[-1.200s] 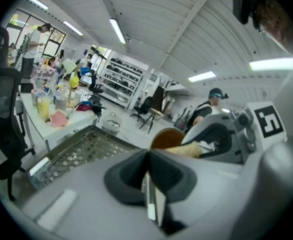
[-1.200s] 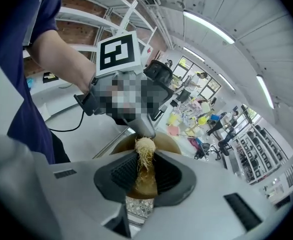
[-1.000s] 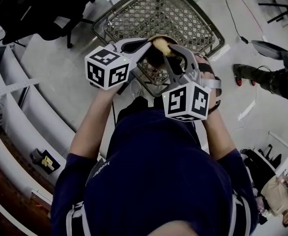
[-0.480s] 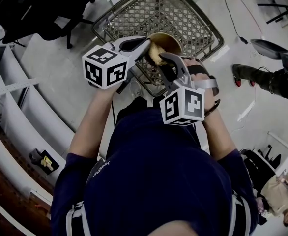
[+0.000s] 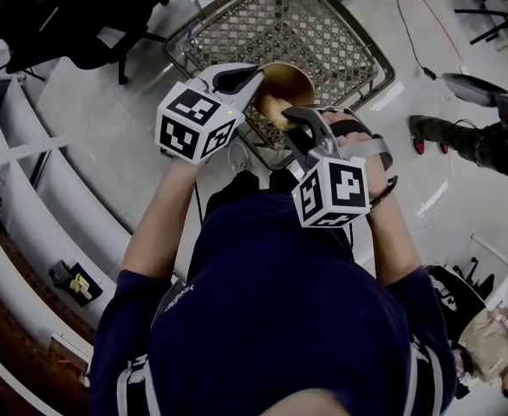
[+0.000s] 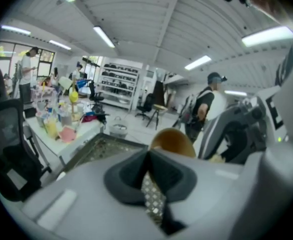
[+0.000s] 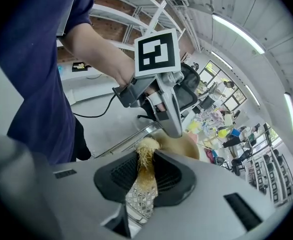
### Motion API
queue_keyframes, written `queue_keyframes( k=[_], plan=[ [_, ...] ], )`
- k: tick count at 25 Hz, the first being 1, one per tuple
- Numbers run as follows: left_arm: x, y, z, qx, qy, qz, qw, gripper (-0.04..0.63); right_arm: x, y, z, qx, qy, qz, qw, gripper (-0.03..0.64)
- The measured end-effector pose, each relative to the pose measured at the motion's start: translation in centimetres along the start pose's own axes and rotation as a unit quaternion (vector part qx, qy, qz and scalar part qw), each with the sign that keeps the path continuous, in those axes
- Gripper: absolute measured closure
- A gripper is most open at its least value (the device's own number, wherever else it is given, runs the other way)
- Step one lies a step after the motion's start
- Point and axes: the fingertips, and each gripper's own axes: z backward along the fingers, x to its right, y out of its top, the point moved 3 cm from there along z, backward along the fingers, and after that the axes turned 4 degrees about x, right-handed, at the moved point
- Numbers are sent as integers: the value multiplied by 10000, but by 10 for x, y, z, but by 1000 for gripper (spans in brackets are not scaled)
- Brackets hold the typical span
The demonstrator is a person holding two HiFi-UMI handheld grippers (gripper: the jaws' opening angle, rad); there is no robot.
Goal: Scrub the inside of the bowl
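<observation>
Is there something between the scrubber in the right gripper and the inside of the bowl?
Nothing visible. The scrubber, held in the right gripper, sits at the opening of the bowl; the left gripper holds the rim at one side.

- Bowl (image 5: pixel 296 76) is above the wire basket (image 5: pixel 323 24), straight ahead of you.
- Its rim sits between your left gripper (image 5: pixel 257 81) jaws, which reach in from the left.
- Scrubber (image 7: pixel 145 156) is between your right gripper (image 5: pixel 289 116) jaws, its tip in the bowl.
- Right gripper is nearer you, just beside the left.
</observation>
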Motion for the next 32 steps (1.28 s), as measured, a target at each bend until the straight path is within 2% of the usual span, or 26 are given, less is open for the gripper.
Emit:
queue_keyframes(
  k=[6,8,13,16,19,24,26,28,32],
  plan=[
    [13,1,2,94,-93,108,9999,584,16,9,1,144,-566,-255,9980,548],
    [10,2,3,122,-65,117,9998,584,15,11,2,160,-487,-219,9984,548],
    [0,2,4,8,81,-32,10000,584,-2,1,1,-11,112,-96,9999,548],
    [4,-1,2,-39,51,-63,10000,584,-3,-2,0,-83,205,-119,9997,548],
    [12,-1,-2,-21,-46,-22,10000,584,7,-4,-3,-161,-40,-172,9997,548],
    [19,1,-5,4,-113,-51,9999,584,32,-8,3,-172,-680,-578,9959,548],
    [18,2,-5,24,-108,-39,9999,584,37,-11,3,-212,-795,-663,9944,548],
    [16,4,-6,31,-93,-48,9999,584,37,-10,-1,-231,-721,-653,9950,548],
    [7,9,-5,106,15,-65,9999,584,23,-4,-8,-165,-302,-506,9981,548]
  ],
)
